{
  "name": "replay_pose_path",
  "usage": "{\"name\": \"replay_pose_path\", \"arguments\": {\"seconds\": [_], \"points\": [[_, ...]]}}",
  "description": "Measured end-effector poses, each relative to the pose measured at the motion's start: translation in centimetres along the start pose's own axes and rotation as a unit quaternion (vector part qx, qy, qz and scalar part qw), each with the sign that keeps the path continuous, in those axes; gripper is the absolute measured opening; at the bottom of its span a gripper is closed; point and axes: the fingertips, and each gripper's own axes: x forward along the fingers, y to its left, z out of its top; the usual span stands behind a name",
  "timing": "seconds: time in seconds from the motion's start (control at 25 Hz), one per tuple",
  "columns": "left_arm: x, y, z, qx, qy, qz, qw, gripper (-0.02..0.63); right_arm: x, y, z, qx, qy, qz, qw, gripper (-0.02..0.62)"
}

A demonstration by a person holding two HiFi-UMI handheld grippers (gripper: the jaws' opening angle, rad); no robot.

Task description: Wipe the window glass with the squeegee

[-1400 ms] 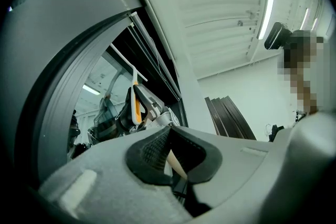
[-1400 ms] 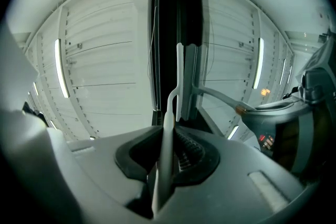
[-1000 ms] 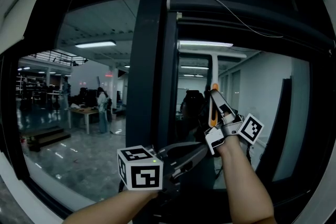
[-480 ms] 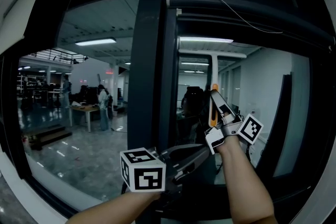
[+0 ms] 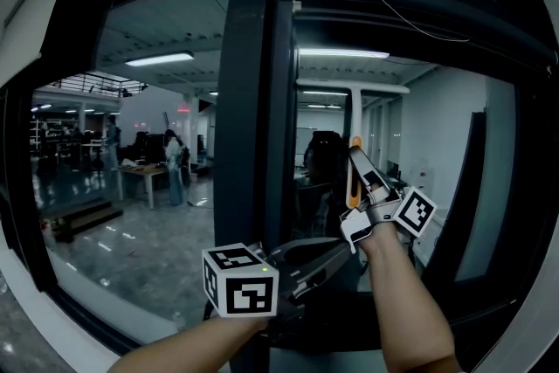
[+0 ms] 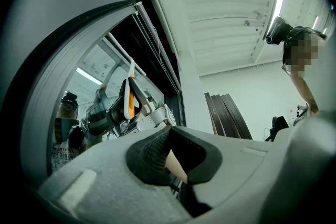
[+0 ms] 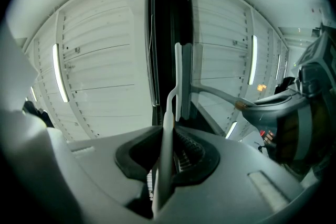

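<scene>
- The window glass point(image 5: 454, 153), a smooth, dark, reflective pane in a black frame point(image 5: 249, 100), is filling the view. The frame's top rail is sitting higher than a second ago while the tool is keeping its place, so the stroke is travelling downward.
- The squeegee point(image 5: 354, 113), a white T-shaped tool with an orange grip, is standing upright at 1 o'clock of centre. Its blade is apparently bearing on the glass, though the dim light is obscuring contact.
- The right gripper point(image 5: 356, 175) is clamping the squeegee's handle between ribbed black pads.
- The left gripper point(image 5: 336, 249) is idling at 6 o'clock, jaws together, carrying nothing.

Glossy window glass point(image 5: 157, 214), smooth white plastic squeegee point(image 5: 355, 113), matt dark frame point(image 5: 244, 100)
</scene>
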Motion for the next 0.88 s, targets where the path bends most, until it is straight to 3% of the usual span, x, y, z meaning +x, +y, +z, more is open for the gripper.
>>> {"name": "replay_pose_path", "arguments": {"seconds": [0.56, 0.88], "points": [[0.0, -2.3, -0.5, -0.026, 0.014, 0.014, 0.9995, 0.0, -1.9, 0.9, -0.8, 0.011, 0.003, -0.026, 1.0, 0.063], [-1.9, -3.4, -4.9, -0.038, 0.019, 0.018, 0.9989, 0.0, -6.1, 0.3, -4.5, 0.026, 0.0, -0.039, 0.999, 0.063]]}}
